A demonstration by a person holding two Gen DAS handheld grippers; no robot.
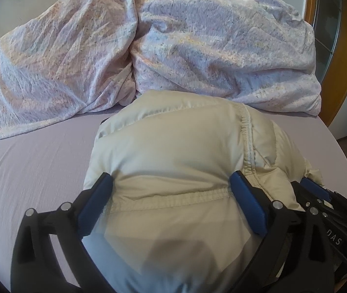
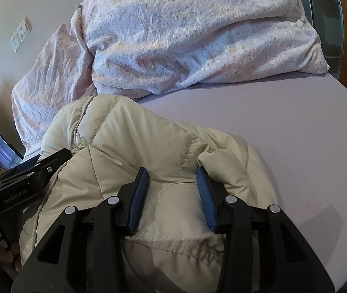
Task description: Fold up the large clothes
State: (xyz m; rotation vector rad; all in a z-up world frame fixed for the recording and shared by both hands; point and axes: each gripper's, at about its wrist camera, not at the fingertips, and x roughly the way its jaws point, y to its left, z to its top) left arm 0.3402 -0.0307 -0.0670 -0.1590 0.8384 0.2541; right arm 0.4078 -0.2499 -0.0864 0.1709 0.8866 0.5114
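Left tongs [image 1: 172, 188] wide over jacket [image 1: 173, 146]; right tongs [image 2: 172, 183] pinching jacket fold.

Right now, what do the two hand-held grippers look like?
Both match: the left hand-held gripper and right hand-held gripper have black angular frames with triangular cutouts, silver round pivot pins and blue ribbed finger pads. White lettering marks the bodies. No cables or sleeves show.

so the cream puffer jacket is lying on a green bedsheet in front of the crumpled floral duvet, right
Not quite: the bedsheet is pale lilac, not green, as the right wrist view shows. The rest holds: the cream puffer jacket lies on it in front of the crumpled floral duvet.
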